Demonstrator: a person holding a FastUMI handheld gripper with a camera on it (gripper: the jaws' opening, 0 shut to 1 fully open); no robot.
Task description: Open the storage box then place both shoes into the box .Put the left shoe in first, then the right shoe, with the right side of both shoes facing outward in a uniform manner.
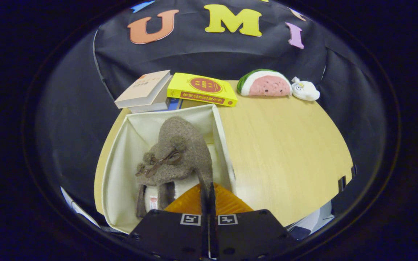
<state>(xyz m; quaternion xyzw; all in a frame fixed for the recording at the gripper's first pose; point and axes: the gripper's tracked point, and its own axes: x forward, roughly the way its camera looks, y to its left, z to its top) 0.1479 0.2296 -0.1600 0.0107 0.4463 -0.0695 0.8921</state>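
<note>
Gripper (208, 188) points forward and down into the storage box (122, 174), its two fingers pressed together with almost no gap, pinching the back edge of a brown fuzzy shoe (180, 152). That shoe stands toe-up inside the box, leaning against the box's far wall, with a small brown bow on its front and pale lining showing at the opening near the fingers. Whether a second shoe sits under or behind it cannot be told. Box is a cream open-top fabric bin, sitting on a light wooden table (285, 145), near the table's near-left edge. Beyond the box, at its far-left corner, lies a stack of books (145, 92); a yellow book (201, 90) lies just beside that stack, past the box's far wall. Well apart from the box, at the table's far side, rests a watermelon-slice plush (265, 83), with a small white plush toy (305, 90) touching its right end.
</note>
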